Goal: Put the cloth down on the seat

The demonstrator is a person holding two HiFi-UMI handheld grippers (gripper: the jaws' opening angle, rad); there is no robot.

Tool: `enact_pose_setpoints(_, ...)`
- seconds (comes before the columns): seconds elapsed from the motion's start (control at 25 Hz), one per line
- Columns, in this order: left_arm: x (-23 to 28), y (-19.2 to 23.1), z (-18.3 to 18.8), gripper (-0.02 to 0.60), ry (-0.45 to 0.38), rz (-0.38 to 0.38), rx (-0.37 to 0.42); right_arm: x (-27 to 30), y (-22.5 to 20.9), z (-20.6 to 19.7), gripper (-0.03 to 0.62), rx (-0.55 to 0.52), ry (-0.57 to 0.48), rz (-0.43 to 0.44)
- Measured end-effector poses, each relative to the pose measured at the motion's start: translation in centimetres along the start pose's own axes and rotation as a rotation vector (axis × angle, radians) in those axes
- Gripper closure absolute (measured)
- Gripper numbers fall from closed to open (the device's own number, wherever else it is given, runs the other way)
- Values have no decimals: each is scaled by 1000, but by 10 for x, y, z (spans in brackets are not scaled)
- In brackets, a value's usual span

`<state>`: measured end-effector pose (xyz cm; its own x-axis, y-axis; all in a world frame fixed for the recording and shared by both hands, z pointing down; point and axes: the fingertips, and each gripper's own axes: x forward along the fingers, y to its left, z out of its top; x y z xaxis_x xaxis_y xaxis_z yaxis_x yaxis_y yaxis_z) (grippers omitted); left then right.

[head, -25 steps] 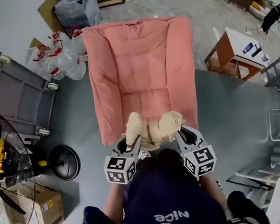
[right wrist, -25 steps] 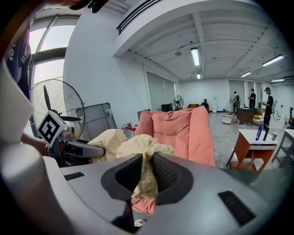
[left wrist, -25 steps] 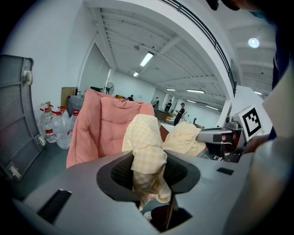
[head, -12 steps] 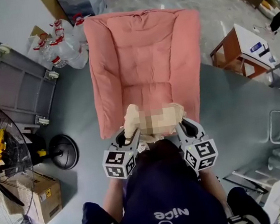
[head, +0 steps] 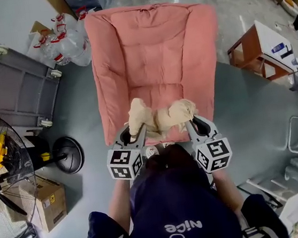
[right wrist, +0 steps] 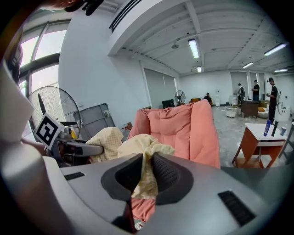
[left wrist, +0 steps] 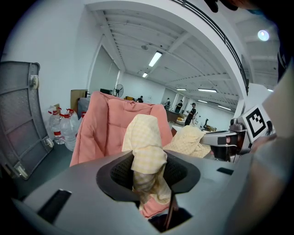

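Left gripper [head: 137,132]: clamped on the left end of the cloth [head: 160,120], so the span is kept taut.
Right gripper [head: 191,124]: clamped on the right end.
Cloth: held bunched over the near edge of the seat [head: 157,94], not yet laid down.

Beyond the left gripper [head: 138,135] and right gripper [head: 192,125] the armchair's seat [head: 157,96] lies bare; its padded arms [head: 106,88] wall both sides, backrest [head: 150,40] farther ahead.
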<state>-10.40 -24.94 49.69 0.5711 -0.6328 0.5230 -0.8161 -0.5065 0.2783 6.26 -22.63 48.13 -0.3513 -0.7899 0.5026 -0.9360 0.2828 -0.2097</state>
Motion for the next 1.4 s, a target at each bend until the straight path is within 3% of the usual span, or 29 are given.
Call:
enact_pose_setpoints(0.68,118,53,-30,416,150,57,-68,118,-65,-36,514,76,121,31)
enact_pose_setpoints(1.4,238,132,-114,413,331,151,-175,240,-121,-133,516,185,305,-25)
